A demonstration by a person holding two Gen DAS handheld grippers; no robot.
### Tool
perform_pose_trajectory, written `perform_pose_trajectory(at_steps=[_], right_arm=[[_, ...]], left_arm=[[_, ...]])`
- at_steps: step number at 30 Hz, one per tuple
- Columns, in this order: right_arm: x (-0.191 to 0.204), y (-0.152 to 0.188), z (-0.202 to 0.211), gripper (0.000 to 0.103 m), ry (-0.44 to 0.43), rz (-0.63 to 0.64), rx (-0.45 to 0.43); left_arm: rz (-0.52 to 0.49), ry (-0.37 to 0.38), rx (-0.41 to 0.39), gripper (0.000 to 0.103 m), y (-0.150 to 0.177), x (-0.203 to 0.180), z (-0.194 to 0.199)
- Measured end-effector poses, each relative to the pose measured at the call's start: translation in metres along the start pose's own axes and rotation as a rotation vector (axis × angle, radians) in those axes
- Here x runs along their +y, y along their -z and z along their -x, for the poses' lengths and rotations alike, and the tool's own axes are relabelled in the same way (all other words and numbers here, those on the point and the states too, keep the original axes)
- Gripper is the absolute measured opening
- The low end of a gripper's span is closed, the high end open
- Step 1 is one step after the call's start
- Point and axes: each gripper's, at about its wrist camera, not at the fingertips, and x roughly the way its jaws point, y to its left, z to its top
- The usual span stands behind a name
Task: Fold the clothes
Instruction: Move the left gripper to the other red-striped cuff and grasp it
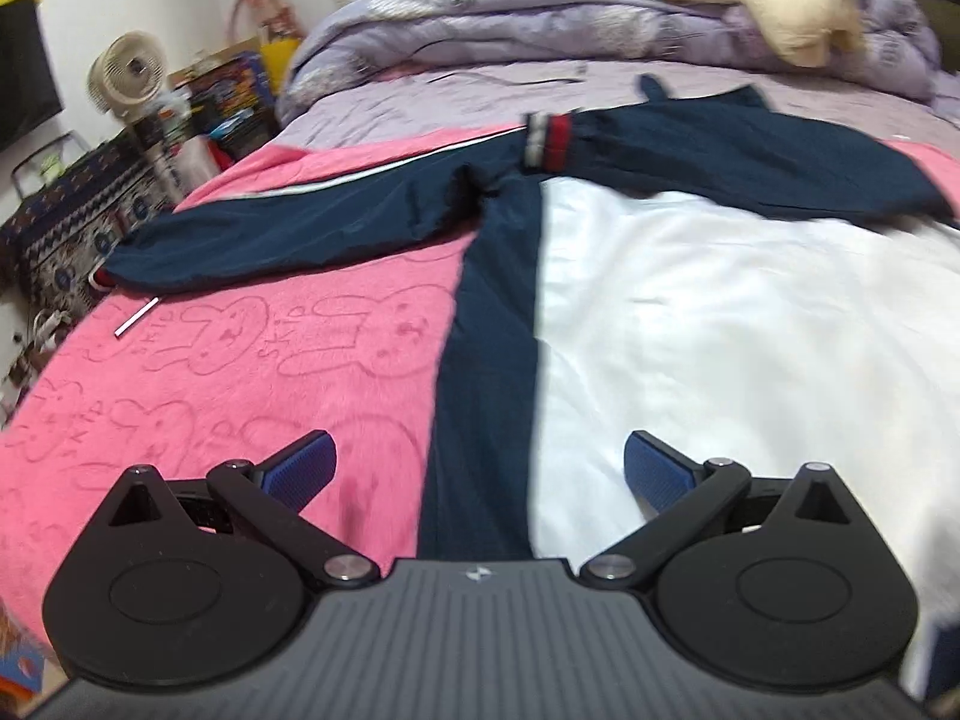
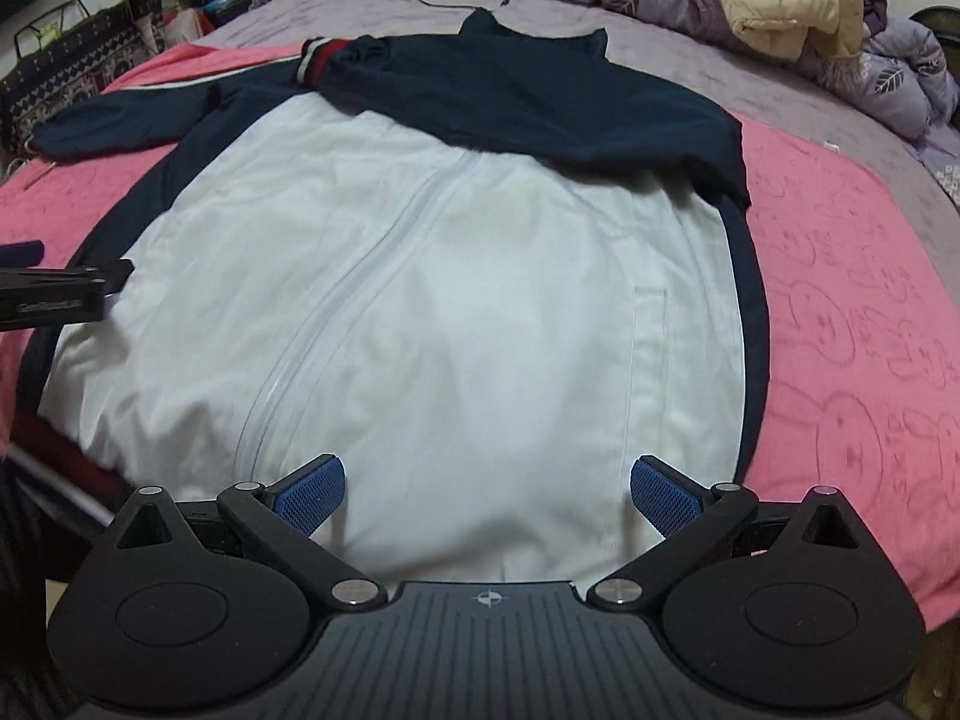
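Navy-and-white jacket, one, flat on pink blanket, zipper up, hem nearest cameras. One sleeve folded across chest, other sleeve stretched out toward bed's left edge. Pink margin bare on both sides. Left gripper over navy side strip, jaws apart, empty. Right gripper over hem, jaws apart, empty.

Jacket navy and white; blanket pink, bear outlines; quilt lilac.

You are in a home bedroom: a bed with a pink bear-print blanket, a rumpled purple duvet, and a small fan beside it.
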Motion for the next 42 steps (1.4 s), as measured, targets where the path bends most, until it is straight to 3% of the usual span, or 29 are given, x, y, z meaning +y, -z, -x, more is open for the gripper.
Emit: perform_pose_trajectory(at_steps=[2, 11, 23, 26, 29, 32, 35, 37, 40, 42], right_arm=[[0.003, 0.008, 0.007, 0.103, -0.009, 0.001, 0.009], [0.02, 0.022, 0.031, 0.103, -0.026, 0.021, 0.002], [0.017, 0.022, 0.042, 0.103, -0.028, 0.012, -0.056], [0.012, 0.017, 0.037, 0.103, -0.042, 0.006, -0.116], [0.009, 0.009, 0.024, 0.103, -0.049, -0.006, -0.12], [0.009, 0.006, 0.012, 0.103, -0.051, -0.025, -0.114], [0.011, 0.007, 0.003, 0.103, -0.055, -0.049, -0.138], [0.015, 0.004, 0.0, 0.103, -0.042, -0.043, -0.166], [0.021, -0.003, -0.006, 0.103, -0.01, -0.015, -0.196], [0.025, -0.01, -0.013, 0.103, 0.022, 0.003, -0.193]], left_arm=[[-0.019, 0.059, -0.01, 0.103, 0.002, -0.004, 0.023], [-0.091, 0.062, -0.015, 0.103, 0.006, -0.025, 0.051], [-0.042, 0.062, -0.034, 0.103, 0.003, -0.01, 0.057], [0.003, 0.026, -0.047, 0.103, -0.006, 0.014, 0.051], [0.08, -0.052, -0.071, 0.103, -0.023, 0.057, 0.039], [0.284, -0.109, -0.11, 0.103, -0.037, 0.124, 0.018], [0.447, -0.26, -0.109, 0.101, -0.048, 0.192, -0.016], [0.458, -0.367, -0.116, 0.101, -0.058, 0.225, -0.04], [0.514, -0.407, -0.088, 0.101, -0.069, 0.273, -0.078], [0.596, -0.362, -0.081, 0.101, -0.073, 0.301, -0.101]])
